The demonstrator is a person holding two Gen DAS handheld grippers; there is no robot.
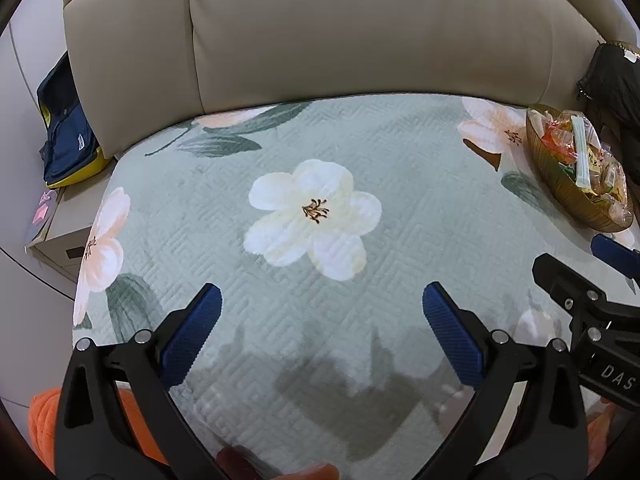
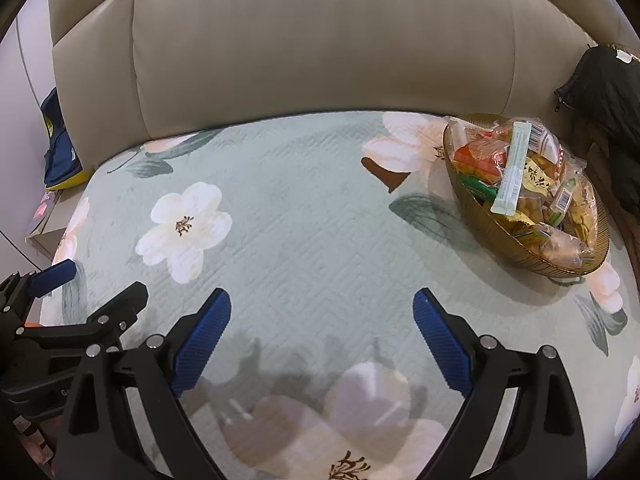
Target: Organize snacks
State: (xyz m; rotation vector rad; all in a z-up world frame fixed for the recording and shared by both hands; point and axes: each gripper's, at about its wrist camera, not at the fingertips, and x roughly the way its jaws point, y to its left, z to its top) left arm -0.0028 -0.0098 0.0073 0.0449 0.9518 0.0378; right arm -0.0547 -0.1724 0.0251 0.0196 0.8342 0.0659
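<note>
Black jacket (image 2: 608, 112) cut off rightward

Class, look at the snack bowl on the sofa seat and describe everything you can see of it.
The snack bowl is an oval, amber-brown dish with ribbed walls, seemingly translucent glass or plastic. It stands upright on the floral seat cover, at its right side near the beige backrest, with a dark garment just beyond it. It is heaped with wrapped snacks: orange, yellow and green packets, and one long pale green stick pack lying on top. Neither gripper touches it.
</note>
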